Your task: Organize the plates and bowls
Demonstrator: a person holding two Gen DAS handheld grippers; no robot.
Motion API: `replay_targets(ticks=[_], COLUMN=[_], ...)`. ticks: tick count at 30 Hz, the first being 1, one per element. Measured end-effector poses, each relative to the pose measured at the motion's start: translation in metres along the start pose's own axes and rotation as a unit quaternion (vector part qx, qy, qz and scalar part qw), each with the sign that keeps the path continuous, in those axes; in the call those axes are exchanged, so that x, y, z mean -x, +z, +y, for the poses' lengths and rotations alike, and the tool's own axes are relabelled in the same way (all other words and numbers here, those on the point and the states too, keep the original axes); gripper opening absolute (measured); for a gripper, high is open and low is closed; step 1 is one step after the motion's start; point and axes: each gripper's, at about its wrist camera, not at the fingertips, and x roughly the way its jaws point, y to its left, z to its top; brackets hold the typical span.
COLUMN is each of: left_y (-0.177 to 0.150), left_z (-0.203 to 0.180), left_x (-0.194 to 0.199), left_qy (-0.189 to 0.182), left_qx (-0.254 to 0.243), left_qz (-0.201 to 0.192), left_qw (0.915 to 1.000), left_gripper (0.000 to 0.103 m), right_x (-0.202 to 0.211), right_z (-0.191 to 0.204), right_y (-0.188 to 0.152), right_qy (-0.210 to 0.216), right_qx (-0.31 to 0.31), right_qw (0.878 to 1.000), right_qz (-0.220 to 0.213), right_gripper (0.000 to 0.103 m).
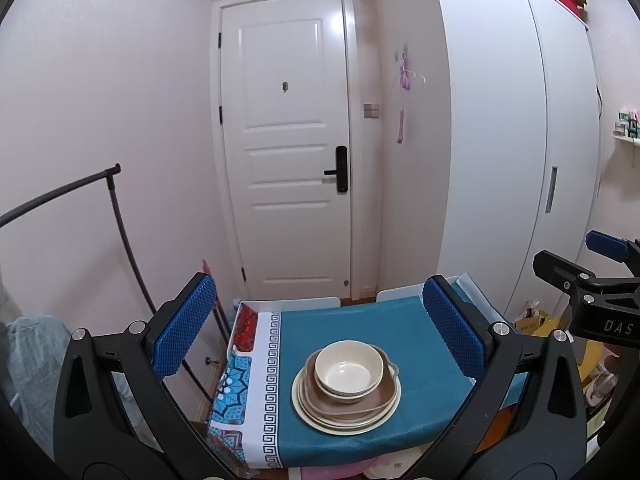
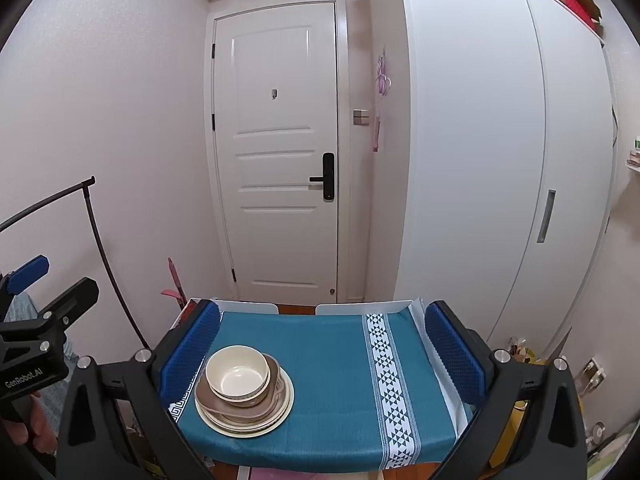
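A cream bowl (image 1: 347, 367) sits on top of a stack: a brown dish (image 1: 372, 402) under it and cream plates (image 1: 320, 416) at the bottom. The stack stands on a small table with a teal cloth (image 1: 360, 320). My left gripper (image 1: 320, 336) is open and empty, held above and before the stack. In the right wrist view the same bowl (image 2: 238, 374), brown dish (image 2: 240, 411) and plates (image 2: 280, 412) lie at the table's left part. My right gripper (image 2: 320, 352) is open and empty, to the right of the stack.
A white door (image 1: 286, 140) is behind the table, a white wardrobe (image 1: 500, 140) to the right, a black clothes rail (image 1: 120, 216) to the left. The cloth has a white patterned band (image 2: 390, 392). Bags and clutter (image 1: 536, 320) lie on the floor at right.
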Motion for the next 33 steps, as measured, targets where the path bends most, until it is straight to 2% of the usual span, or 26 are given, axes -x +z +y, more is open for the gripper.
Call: replay_targets(ticks=[7,33], left_y=[0.0026,0.0006], left_z=[0.0029,-0.0032], left_x=[0.0006,-0.0022], left_qy=[-0.011,-0.006], left_qx=[0.008,-0.003], left_qz=[-0.007,-0.012], left_qw=[0.9999,0.9999], left_gripper=[0.103,0.103], right_x=[-0.0013,-0.0063], right_z=[-0.0014,-0.0029], right_y=[0.0010,0.0011], right_qy=[-0.004,-0.009], right_qx=[-0.007,-0.015], right_qw=[1.000,1.000], right_qz=[0.002,0.008], right_gripper=[0.102,0.102])
